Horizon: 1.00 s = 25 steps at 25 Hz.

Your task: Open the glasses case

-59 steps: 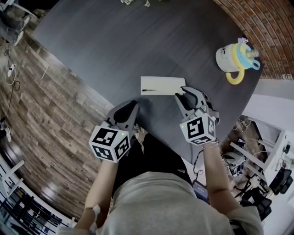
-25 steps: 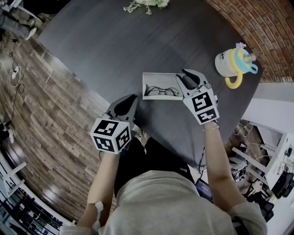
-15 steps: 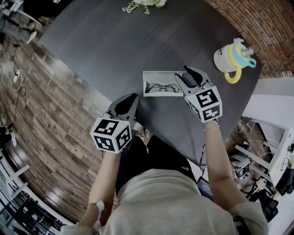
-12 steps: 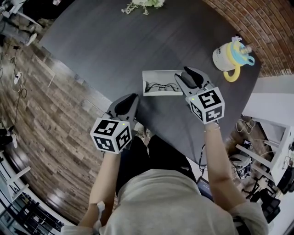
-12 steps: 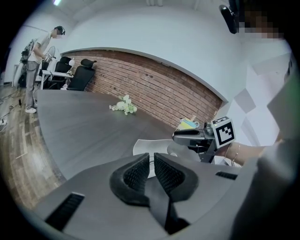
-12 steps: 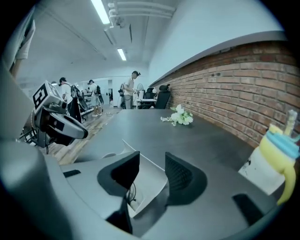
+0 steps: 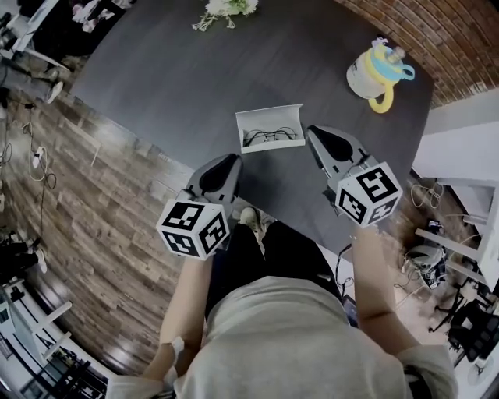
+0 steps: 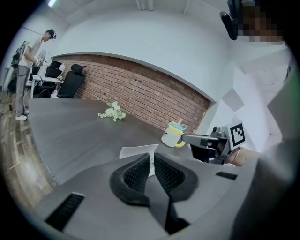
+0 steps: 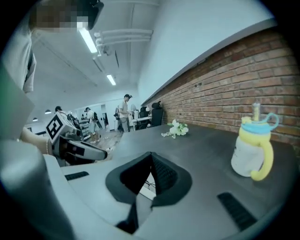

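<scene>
**Glasses case** (image 7: 269, 117): white, lid open, lying on the dark table (image 7: 179, 78) close to its near edge. Eyeglasses (image 7: 271, 137) lie inside.

**Left gripper** (image 7: 228, 162): pads drawn almost together with nothing between them. It hangs at the table's near edge, left of the case and apart from it.

**Right gripper** (image 7: 316, 134): jaws have just been closing. The tips now meet on nothing, just beside the case's right end and not touching it.

**Open room:** broad bare tabletop beyond the case and to its left. The near edge runs diagonally under both grippers, with wooden floor (image 7: 93, 203) below it. A yellow-handled sippy cup (image 7: 368, 68) stands well apart at the far right, near the rim and the brick wall (image 7: 444, 39).

**Cut off or obscured:**
- A flower sprig (image 7: 222, 8) is cropped by the head view's top border.
- In the left gripper view the jaws cover most of the case, leaving one white corner.
- In the right gripper view only a sliver shows under the closed tips.
- The eyeglass frame is too small to make out in detail.
</scene>
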Available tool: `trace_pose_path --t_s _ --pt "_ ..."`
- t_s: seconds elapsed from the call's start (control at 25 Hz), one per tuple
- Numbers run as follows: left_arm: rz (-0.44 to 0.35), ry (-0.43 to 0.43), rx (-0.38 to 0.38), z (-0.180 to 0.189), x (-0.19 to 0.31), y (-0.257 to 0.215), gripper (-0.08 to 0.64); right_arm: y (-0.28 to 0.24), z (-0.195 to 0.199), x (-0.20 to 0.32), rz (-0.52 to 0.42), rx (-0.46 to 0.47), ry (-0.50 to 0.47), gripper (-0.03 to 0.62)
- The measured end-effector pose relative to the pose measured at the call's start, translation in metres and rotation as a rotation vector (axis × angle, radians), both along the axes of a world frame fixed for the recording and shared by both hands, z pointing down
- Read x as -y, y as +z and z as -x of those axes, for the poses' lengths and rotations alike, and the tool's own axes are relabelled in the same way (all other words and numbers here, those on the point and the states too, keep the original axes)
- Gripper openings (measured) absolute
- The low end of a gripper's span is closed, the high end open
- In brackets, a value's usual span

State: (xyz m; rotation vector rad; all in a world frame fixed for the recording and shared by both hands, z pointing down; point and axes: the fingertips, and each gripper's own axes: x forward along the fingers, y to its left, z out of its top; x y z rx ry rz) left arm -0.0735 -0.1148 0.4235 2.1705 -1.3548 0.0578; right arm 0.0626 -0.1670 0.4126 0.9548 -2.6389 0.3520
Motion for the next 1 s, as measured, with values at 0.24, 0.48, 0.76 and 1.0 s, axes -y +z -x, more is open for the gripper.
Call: trace_pose_path --t_s 0.24,0.48,0.76,1.0 --pt "-0.05 0.056 0.023 -0.017 -0.011 -0.02 0.046 -0.036 -0.017 -0.028 -0.046 0.077 0.079 0.006" --pt "-0.071 0.123 0.059 -0.031 -0.018 -0.036 0.046 -0.049 -0.016 -0.05 -0.056 0.093 0.102 0.006" --pt "-0.085 0.183 0.056 -0.043 -0.028 -0.043 0.046 -0.034 0.007 -0.076 -0.006 0.099 0.078 0.006" --pt "-0.057 0.196 0.012 -0.048 -0.042 -0.038 0.046 -0.027 0.019 -0.094 0.028 0.068 0.04 0.006"
